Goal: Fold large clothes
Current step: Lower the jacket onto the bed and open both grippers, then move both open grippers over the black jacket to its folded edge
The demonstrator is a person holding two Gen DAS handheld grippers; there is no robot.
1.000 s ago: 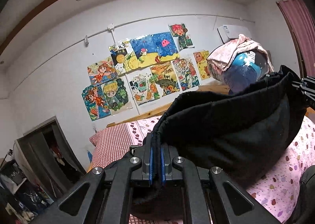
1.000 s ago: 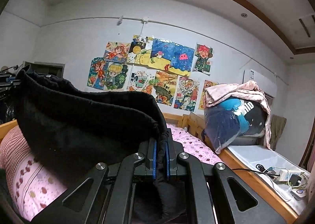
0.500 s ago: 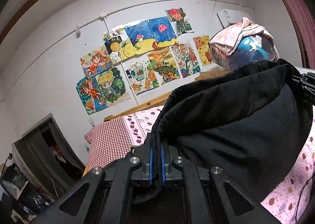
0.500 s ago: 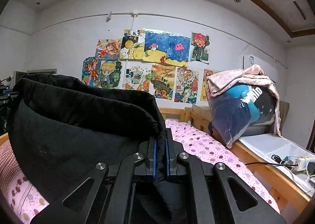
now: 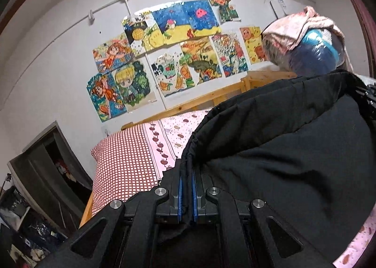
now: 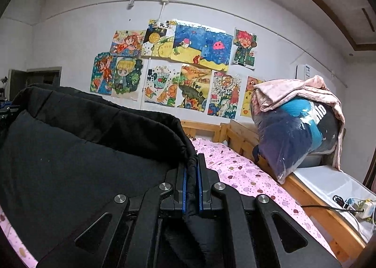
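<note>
Lowered toward bed [image 5: 164, 136], black padded garment [image 5: 293, 150], stretched, gathered hem

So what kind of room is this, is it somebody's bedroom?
Most likely a bedroom, maybe a child's. There is a wooden bed with a pink spotted sheet and a red checked pillow, and colourful hand-drawn cartoon pictures are stuck on the wall above it.

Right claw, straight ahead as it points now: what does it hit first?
Probably the pink sheet on the bed. The right claw, shut on the black garment, points slightly downward across it toward the wooden headboard. Depth is unclear; it might reach the headboard instead.
</note>
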